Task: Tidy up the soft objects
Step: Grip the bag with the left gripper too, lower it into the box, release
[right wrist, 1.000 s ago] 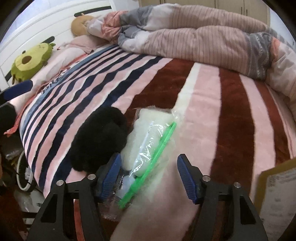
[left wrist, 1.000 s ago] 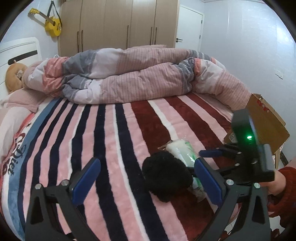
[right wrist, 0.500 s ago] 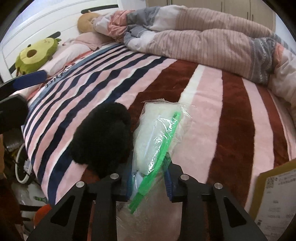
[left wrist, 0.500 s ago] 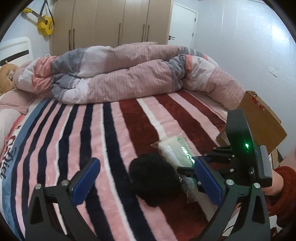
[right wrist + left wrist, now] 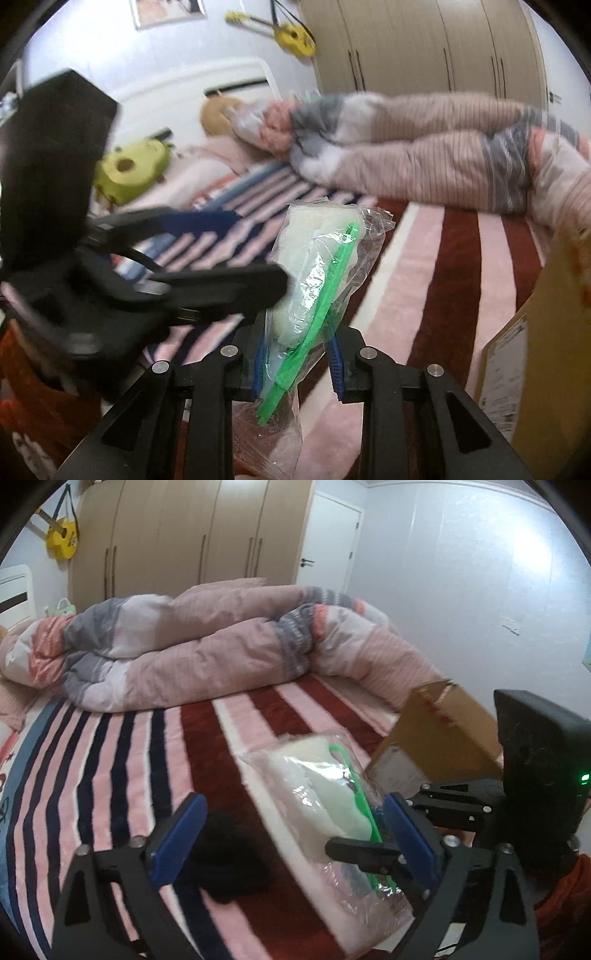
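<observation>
My right gripper (image 5: 298, 360) is shut on a clear plastic bag (image 5: 317, 266) with a white soft item and a green zip strip inside, and holds it lifted above the striped bed. In the left wrist view the bag (image 5: 325, 794) hangs at the right, with the right gripper (image 5: 369, 849) clamped on its lower end. My left gripper (image 5: 295, 834) is open and empty, above a black fluffy item (image 5: 225, 860) lying on the blanket. The left gripper also shows blurred in the right wrist view (image 5: 236, 251), close to the bag's left side.
A cardboard box (image 5: 439, 734) stands at the bed's right edge, also in the right wrist view (image 5: 546, 332). A rumpled pink and grey duvet (image 5: 207, 650) lies across the far side. A green plush toy (image 5: 129, 173) sits by the headboard. Wardrobes (image 5: 192, 535) stand behind.
My right gripper closed on the plastic bag and lifted it off the bed. The black fluffy item stayed on the blanket. My left gripper shifted right, still open.
</observation>
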Available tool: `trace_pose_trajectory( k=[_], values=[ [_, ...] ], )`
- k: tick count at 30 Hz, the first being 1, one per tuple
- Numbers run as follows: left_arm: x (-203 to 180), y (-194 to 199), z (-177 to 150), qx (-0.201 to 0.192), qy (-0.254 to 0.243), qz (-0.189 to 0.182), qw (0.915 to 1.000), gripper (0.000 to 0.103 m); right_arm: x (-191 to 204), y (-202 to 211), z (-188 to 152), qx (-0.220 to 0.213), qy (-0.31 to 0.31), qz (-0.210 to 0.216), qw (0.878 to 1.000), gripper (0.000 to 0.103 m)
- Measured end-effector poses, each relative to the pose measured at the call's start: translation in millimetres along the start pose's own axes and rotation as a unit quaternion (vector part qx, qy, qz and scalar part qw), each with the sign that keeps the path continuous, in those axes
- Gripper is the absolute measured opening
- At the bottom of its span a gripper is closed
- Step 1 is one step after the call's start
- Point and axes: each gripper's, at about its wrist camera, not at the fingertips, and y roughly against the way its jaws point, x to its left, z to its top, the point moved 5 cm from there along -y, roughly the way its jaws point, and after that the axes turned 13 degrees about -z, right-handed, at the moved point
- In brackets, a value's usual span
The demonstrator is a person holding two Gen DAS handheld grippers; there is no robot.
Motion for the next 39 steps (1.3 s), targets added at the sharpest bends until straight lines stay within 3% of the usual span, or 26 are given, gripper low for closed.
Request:
trace_pose_trajectory(
  k=[3,5,8,15,23,29,39],
  values=[
    [-21,4,9,-0.005,0.009,-0.035,0.9993,0.069,-2,28,7,-0.025,0.003,0.008,1.0,0.023],
    [-35,7,18,-0.011,0.01,-0.056,0.9983,0.053,-8,41,11,-0.034,0.0,0.015,0.999,0.023],
    [-60,7,31,-0.012,-0.005,-0.064,0.9978,0.045,-23,63,14,-0.053,-0.003,0.011,0.999,0.023],
    [-122,-12,65,-0.018,-0.052,-0.065,0.9964,0.043,-72,108,19,-0.087,-0.008,-0.014,0.996,0.023],
    [-175,-61,90,0.0,-0.096,-0.077,0.9924,0.043,-139,139,7,-0.103,-0.021,-0.06,0.993,0.023],
    [-190,-106,87,0.031,-0.113,-0.069,0.9907,0.043,-174,126,-11,-0.09,-0.03,-0.081,0.992,0.024],
    [-176,-163,70,0.082,-0.113,-0.051,0.9888,0.043,-201,77,-40,-0.046,-0.023,-0.12,0.991,0.03]
  ],
)
